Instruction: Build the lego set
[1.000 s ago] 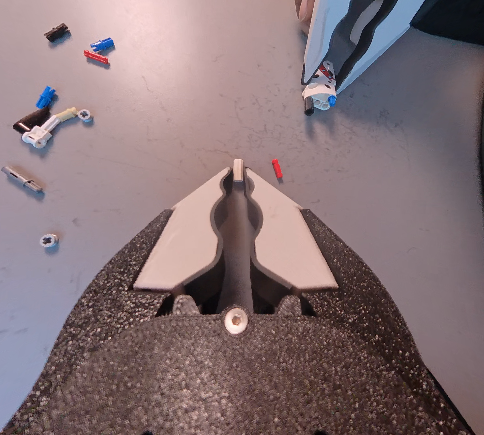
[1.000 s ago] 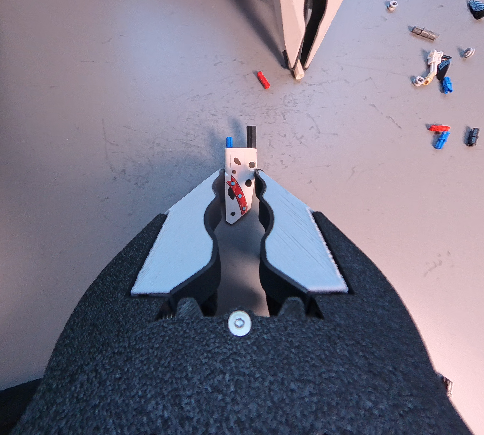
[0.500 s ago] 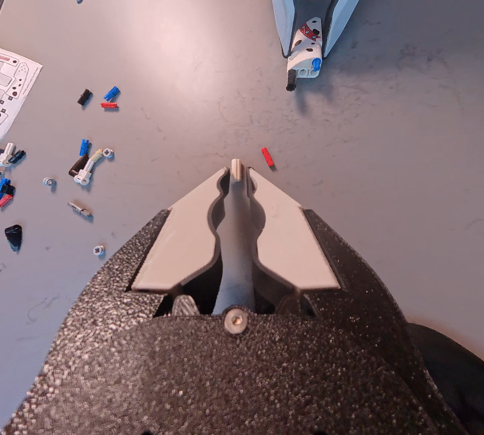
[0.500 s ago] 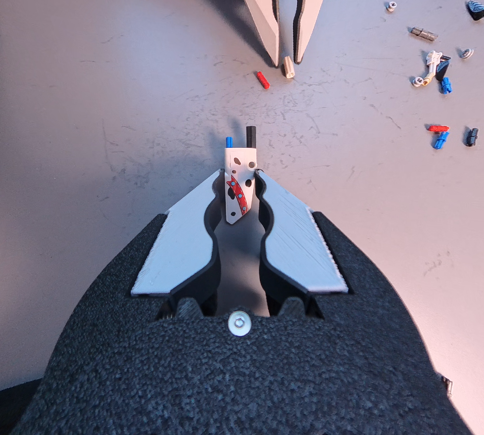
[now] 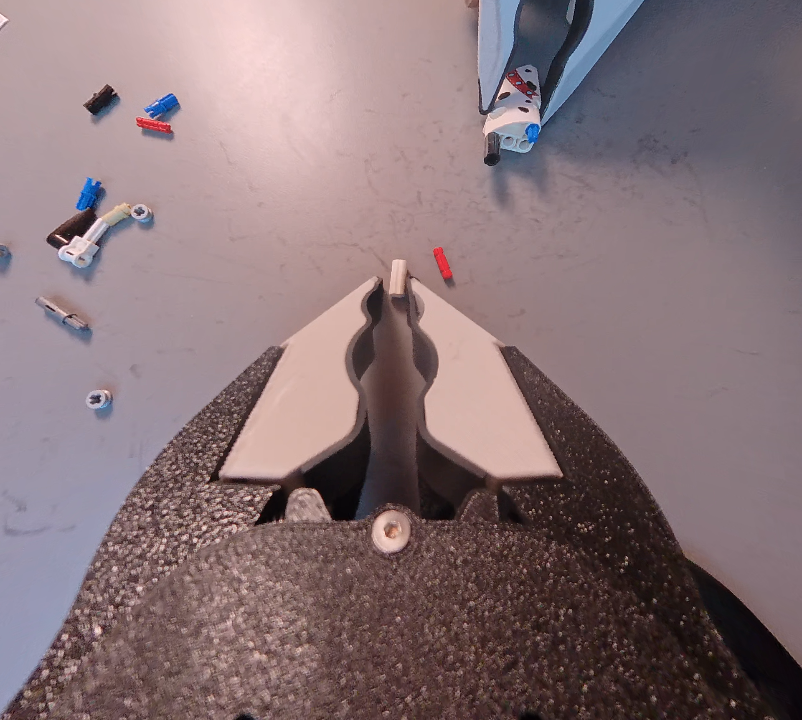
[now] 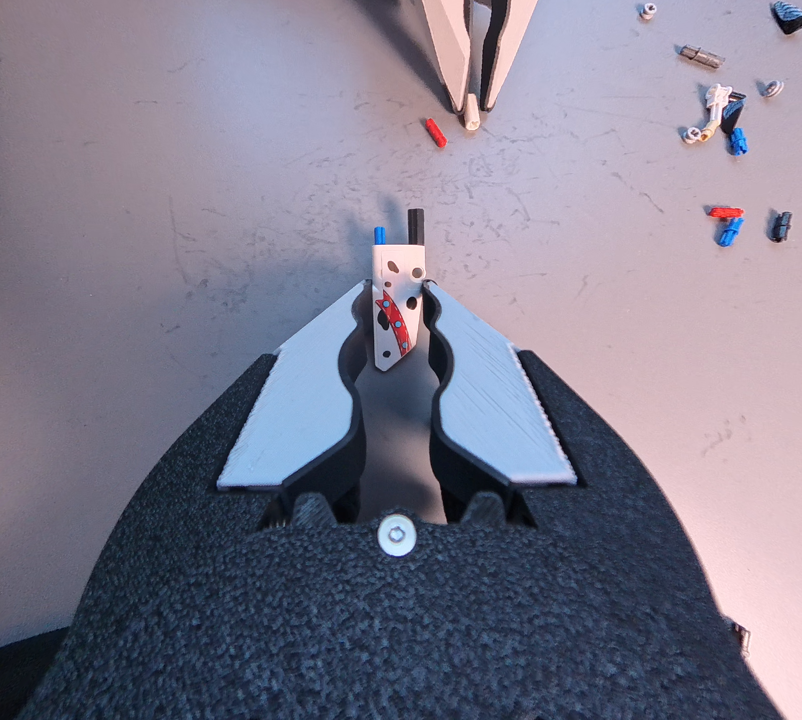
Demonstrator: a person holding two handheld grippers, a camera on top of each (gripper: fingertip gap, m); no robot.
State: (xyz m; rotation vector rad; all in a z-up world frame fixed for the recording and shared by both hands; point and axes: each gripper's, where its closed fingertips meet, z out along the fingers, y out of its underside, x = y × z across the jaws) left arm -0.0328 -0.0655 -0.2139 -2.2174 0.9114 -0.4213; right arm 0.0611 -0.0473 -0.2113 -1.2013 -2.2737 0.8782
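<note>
1. Two grippers face each other over a scuffed grey table [image 5: 269,31]. The left gripper [image 5: 397,287] is nearly closed on one small beige pin [image 5: 397,276], which sticks out forward past its fingertips.
2. The right gripper [image 6: 399,287] is clamped on one white spotted panel [image 6: 397,304] with a red collar stripe. A blue pin [image 6: 379,235] and a black axle [image 6: 415,225] stand out of the panel's far end, pointing toward the other gripper.
3. The beige pin and the panel are well apart, with bare table between them. One short red pin [image 5: 442,263] lies loose on that stretch, just beside the left gripper's tips and to their right in the left wrist view.
4. Loose parts lie off to the left gripper's left:
   - one black connector [image 5: 100,98];
   - two blue pins [image 5: 161,104], [image 5: 89,193];
   - one longer red axle [image 5: 153,124];
   - one black curved piece [image 5: 69,228] touching a white-and-tan linkage [image 5: 93,237];
   - one grey axle pin [image 5: 63,313];
   - one grey bush [image 5: 99,398].
5. In the right wrist view one further grey bush [image 6: 647,10] and a black wedge piece [image 6: 786,17] lie near the far right edge.
</note>
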